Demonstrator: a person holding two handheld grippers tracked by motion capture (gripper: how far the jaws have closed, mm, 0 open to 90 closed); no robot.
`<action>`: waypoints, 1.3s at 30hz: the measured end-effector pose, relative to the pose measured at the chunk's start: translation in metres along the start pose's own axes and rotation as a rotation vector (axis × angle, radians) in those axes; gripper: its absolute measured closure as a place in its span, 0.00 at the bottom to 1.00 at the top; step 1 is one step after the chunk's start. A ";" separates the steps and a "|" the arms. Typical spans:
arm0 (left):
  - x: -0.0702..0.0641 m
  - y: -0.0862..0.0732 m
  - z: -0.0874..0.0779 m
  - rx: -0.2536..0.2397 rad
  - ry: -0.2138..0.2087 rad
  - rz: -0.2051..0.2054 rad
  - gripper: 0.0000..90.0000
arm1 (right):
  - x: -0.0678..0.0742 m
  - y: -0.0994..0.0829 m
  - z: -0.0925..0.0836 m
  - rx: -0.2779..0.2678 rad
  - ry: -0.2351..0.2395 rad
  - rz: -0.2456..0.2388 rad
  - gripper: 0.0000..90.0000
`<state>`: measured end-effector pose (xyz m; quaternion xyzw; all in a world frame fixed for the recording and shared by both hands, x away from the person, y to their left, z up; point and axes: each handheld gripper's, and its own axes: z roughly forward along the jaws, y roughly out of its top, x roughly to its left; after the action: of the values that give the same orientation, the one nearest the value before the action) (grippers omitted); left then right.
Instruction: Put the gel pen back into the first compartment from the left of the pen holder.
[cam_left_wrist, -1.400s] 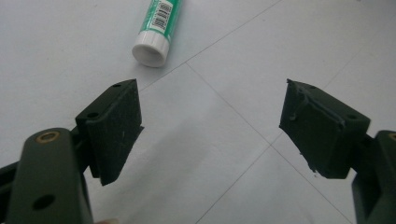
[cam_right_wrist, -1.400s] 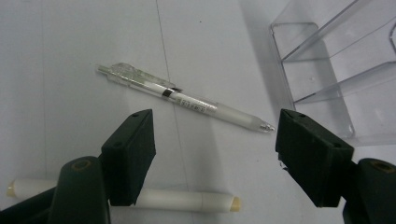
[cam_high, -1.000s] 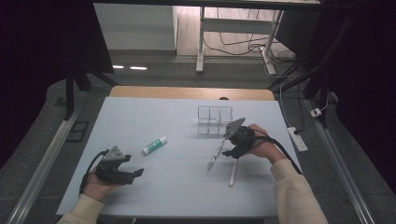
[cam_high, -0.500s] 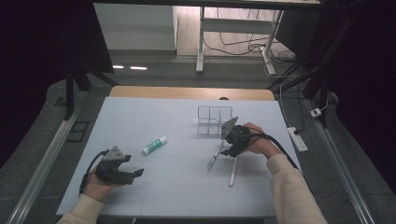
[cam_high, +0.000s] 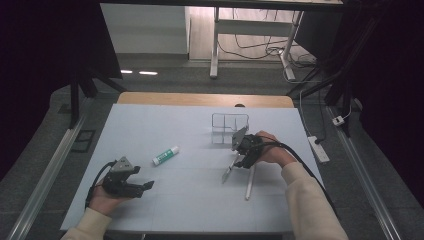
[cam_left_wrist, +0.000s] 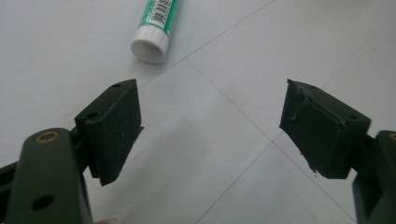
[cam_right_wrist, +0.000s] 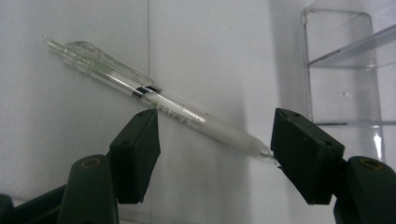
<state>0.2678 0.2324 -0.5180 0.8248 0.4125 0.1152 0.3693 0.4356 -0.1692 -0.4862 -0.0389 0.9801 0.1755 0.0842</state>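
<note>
A clear pen (cam_right_wrist: 159, 100) lies slanted on the white table, and my right gripper (cam_right_wrist: 215, 154) hovers just over it, open, with a jaw on either side of its grip end. From above, the same pen (cam_high: 228, 171) pokes out below the right gripper (cam_high: 239, 159). A second, white pen (cam_high: 249, 182) lies beside it. A green-and-white glue stick (cam_high: 166, 155) rests mid-table, its white cap (cam_left_wrist: 149, 44) just ahead of my left gripper (cam_left_wrist: 212, 126). The left gripper (cam_high: 142, 187) rests low at the front left, open and holding nothing.
A clear plastic organiser (cam_high: 229, 127) with compartments stands just behind the right hand; its wall (cam_right_wrist: 345, 70) is close on the right of the right gripper. The white table top (cam_high: 165, 125) ends at a wooden strip at the back. A power strip (cam_high: 318, 148) lies off the right edge.
The right hand has come down and slightly left, closer over the clear pen. The left hand, pens and glue stick have not moved.
</note>
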 end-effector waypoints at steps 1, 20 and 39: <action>0.000 0.000 0.000 0.000 0.000 0.000 0.22 | 0.000 0.001 0.001 0.007 -0.001 -0.001 0.35; 0.000 -0.001 0.001 0.005 -0.002 0.001 0.22 | -0.006 0.004 0.011 0.049 0.043 -0.016 0.38; 0.000 -0.001 0.001 0.009 0.000 0.001 0.22 | -0.009 0.009 0.016 0.060 0.103 -0.062 0.54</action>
<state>0.2679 0.2327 -0.5198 0.8266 0.4124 0.1134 0.3657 0.4458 -0.1546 -0.4959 -0.0757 0.9863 0.1411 0.0402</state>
